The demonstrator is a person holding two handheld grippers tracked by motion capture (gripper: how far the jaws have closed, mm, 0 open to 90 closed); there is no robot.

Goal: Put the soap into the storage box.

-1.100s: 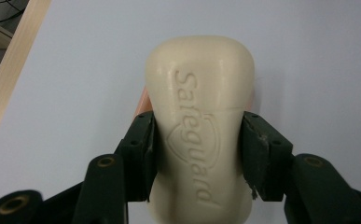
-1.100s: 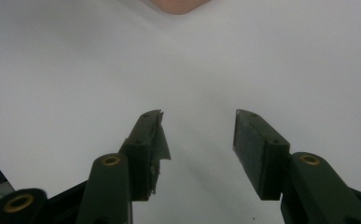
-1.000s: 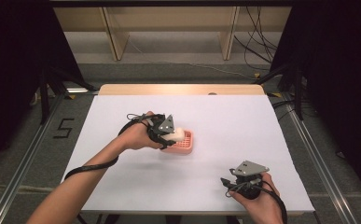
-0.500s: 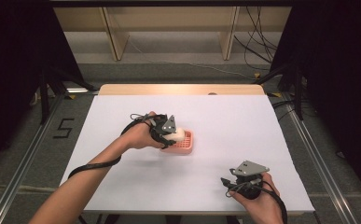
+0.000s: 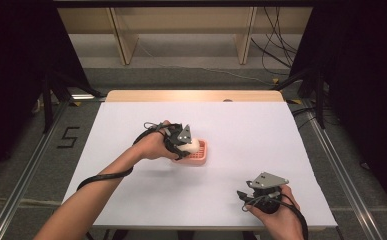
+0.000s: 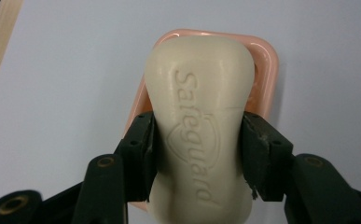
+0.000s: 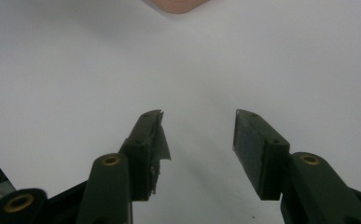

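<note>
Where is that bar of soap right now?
The soap is clamped in the left tool, just over the pink dish near the middle of the white table in the high view.

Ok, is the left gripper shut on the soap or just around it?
Shut on it. In the left gripper view both pads press the sides of the soap bar, which is over the pink dish.

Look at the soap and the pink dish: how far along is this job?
Done: the left claw is shut on the soap bar, its pads pressing both sides. In hand: the bar is above the pink soap dish; whether it rests in it I cannot tell. Left: probably seating it there and letting go. The right claw is open over the white table, holding nothing.
</note>
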